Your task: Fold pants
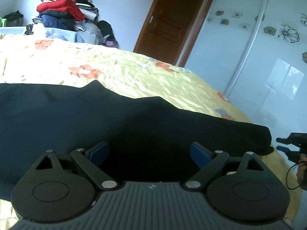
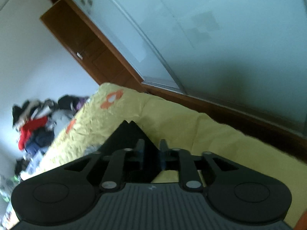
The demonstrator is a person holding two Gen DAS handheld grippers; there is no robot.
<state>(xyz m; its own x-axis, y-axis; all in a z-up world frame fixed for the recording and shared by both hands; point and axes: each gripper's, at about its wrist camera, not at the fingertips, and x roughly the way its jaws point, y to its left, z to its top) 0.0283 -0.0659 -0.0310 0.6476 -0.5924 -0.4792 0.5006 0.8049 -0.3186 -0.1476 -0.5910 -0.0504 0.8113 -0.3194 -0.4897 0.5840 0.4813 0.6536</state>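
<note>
Left fingers [image 1: 149,154] spread | right fingers [image 2: 151,153] nearly closed, grip unclear | black pants [image 1: 76,118] flat on bed [image 1: 153,76]

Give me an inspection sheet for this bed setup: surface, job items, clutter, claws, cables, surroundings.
Surface: bed under a yellow floral cover, wrinkled.
Job's things: black pants lying across the bed.
Clutter: clothes pile beyond the far edge of the bed.
Claws: left claw open over the pants; right claw nearly shut with a pants corner between its fingers.
Cables: thin black cable looping near the right claw.
Surroundings: brown door, flower-patterned wardrobe.
</note>
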